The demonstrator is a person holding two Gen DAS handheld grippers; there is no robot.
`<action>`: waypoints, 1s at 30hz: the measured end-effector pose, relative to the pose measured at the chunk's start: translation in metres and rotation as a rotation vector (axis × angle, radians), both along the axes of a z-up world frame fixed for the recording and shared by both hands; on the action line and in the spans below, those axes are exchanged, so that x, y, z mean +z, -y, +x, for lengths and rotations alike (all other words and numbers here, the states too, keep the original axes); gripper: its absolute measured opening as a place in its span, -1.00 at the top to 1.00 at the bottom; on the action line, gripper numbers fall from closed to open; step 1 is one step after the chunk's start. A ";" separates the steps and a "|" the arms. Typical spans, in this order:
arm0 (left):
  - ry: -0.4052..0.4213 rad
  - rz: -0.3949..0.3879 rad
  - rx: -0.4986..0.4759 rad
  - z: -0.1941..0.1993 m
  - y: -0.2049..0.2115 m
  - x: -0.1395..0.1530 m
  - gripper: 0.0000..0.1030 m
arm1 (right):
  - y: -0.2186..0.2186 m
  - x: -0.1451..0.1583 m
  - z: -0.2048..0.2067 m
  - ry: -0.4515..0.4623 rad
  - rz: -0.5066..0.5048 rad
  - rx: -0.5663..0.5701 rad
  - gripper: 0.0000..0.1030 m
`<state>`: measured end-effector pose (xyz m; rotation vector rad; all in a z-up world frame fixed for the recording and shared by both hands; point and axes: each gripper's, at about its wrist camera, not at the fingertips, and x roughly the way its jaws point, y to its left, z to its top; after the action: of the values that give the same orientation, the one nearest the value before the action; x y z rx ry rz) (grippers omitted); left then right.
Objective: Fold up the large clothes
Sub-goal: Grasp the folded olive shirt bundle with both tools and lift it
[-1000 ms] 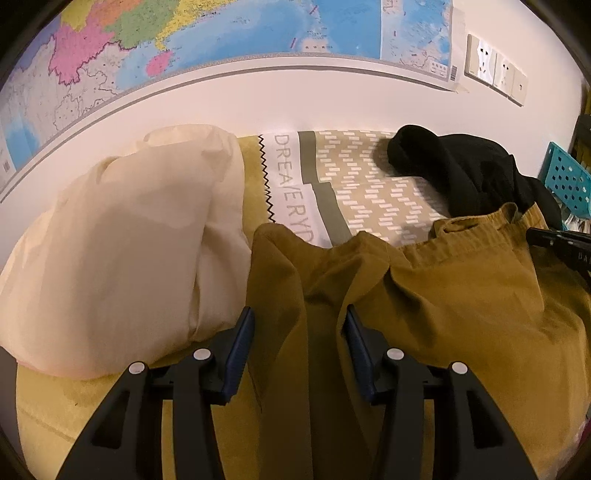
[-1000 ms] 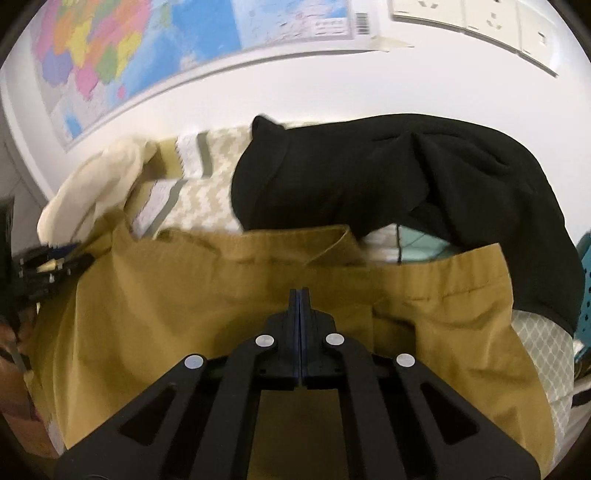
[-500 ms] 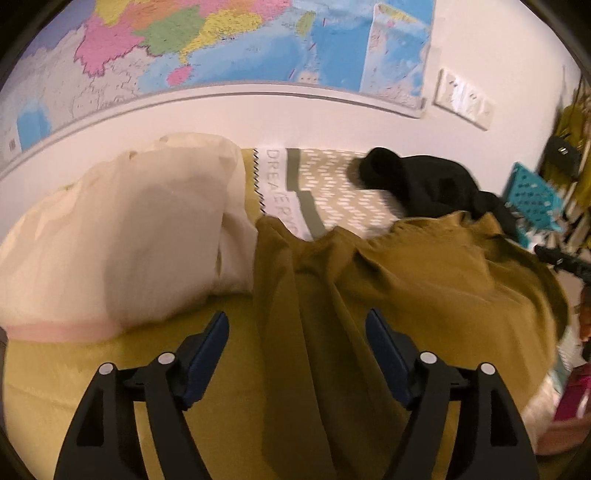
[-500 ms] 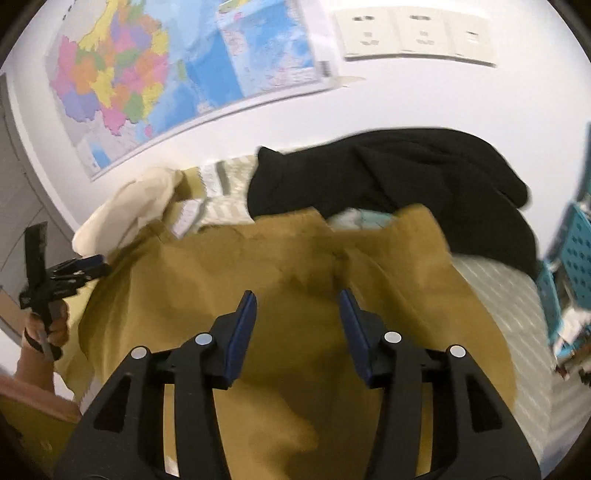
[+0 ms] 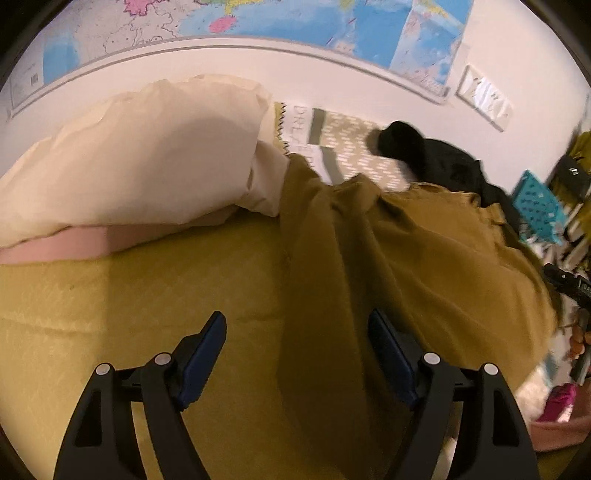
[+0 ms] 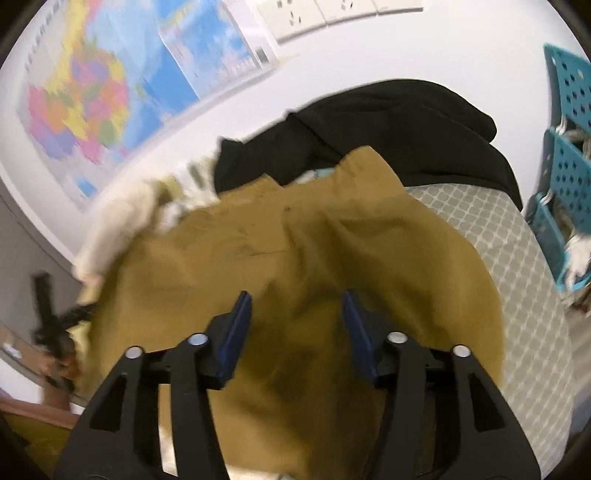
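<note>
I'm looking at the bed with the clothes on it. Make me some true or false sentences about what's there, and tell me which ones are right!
1. The mustard-brown cloth garment lies spread on the bed. True.
2. The right gripper is pinching the mustard garment. False: its jaws stand apart and have just been opening, with the cloth below them and nothing pinched.
3. A black garment lies beyond the mustard one, near the wall. True.
4. The left gripper is shut tight. False: it is open above the mustard garment's edge.
5. The cream pillow sits on top of the black garment. False: they are apart, at opposite ends of the bed.
6. A colourful map hangs on the wall. True.
</note>
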<state>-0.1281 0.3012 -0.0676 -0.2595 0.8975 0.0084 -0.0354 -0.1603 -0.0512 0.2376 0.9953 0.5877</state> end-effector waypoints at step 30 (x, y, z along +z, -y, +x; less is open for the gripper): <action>-0.056 -0.434 -0.311 -0.065 0.053 -0.026 -0.69 | 0.043 -0.044 -0.051 -0.231 0.275 -0.272 -0.70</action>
<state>-0.1934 0.2479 -0.0932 -0.5219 0.9823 -0.4738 -0.0864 -0.2032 -0.0949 0.6863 1.0806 0.4528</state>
